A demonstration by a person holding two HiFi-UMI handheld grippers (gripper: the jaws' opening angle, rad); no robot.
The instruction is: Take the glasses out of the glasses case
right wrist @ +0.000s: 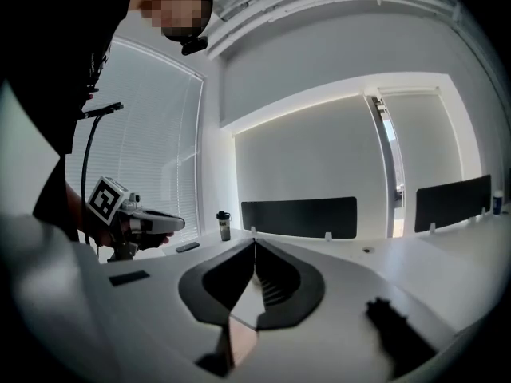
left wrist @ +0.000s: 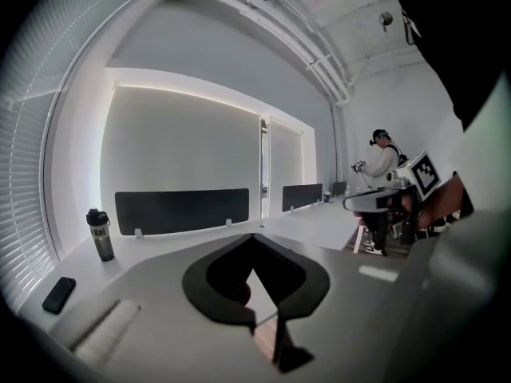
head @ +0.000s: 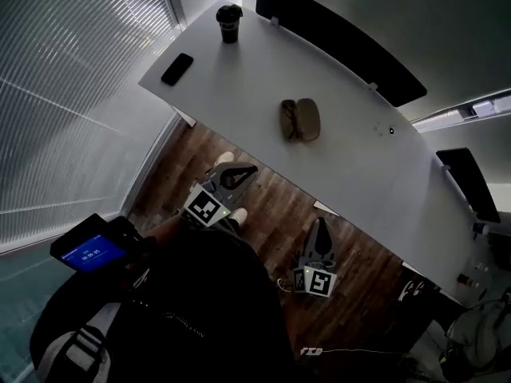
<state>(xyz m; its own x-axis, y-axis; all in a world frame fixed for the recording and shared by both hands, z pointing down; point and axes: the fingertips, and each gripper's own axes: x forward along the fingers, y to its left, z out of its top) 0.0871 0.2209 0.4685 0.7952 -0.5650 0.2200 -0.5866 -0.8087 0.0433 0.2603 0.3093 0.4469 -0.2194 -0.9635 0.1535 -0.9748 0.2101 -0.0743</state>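
- The white table (head: 239,78) carries everything. I have both tools short of its near edge, over the wood floor (head: 275,206).
- My left gripper (head: 242,174) has its jaws pressed together with nothing between them. My right gripper (head: 319,226) is likewise closed and empty.
- The glasses case (head: 300,120) lies mid-table, well apart from both tools. It is too small for me to tell whether it is open or whether the glasses are inside.
- A bottle (head: 229,22) and a phone (head: 176,69) sit near the far corner, away from the case.
- I judge nothing is done yet: reaching, opening and lifting out all remain.
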